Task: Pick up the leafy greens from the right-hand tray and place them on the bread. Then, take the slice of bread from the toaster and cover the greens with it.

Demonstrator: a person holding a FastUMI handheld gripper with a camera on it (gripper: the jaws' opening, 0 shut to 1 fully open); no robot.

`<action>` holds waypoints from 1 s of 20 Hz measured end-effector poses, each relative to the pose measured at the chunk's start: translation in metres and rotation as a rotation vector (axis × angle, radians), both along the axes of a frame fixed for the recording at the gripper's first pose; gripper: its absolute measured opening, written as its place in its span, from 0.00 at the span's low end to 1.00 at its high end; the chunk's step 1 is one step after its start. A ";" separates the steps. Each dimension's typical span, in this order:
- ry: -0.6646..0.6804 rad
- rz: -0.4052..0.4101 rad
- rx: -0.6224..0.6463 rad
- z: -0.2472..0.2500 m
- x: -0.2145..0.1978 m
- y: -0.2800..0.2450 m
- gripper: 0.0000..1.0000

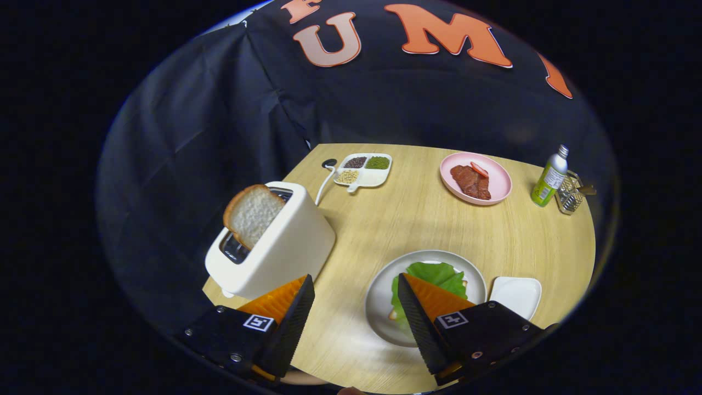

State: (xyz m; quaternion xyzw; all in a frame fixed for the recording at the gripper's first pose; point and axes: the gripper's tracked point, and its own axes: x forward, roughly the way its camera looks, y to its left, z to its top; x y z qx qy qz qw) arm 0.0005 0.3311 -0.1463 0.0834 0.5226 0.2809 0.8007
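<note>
The round wooden tabletop (428, 230) carries everything, and the white toaster (277, 247) serves as the landmark here. It stands at the tabletop's near left edge, just beyond the gripper's left finger, with a slice of bread (252, 214) sticking up tilted out of its slot. To the right of the toaster lies a pale round plate (378, 299), holding the leafy greens (436, 274), which are spread on a piece of bread whose edge peeks out beneath them; the right finger overlaps this plate. Further right of the toaster, just beside that plate, sits a small white tray (518, 296). Well beyond the toaster, a pink plate (496, 181) holds reddish meat slices (470, 181). Behind the toaster a divided white dish (364, 170) holds seeds and grains. Farthest right stand a green-labelled bottle (549, 178) and a small wire basket (570, 197). The gripper (355, 288) hangs open, fingers spread wide with nothing between them, above bare tabletop.
</note>
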 end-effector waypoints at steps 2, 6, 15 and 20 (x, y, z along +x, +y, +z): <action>-0.005 0.011 0.014 0.017 0.005 0.016 0.93; -0.030 0.048 0.014 0.047 0.018 0.051 0.95; -0.028 0.136 -0.009 0.070 0.026 0.127 0.95; 0.008 0.164 -0.049 0.058 0.033 0.154 0.92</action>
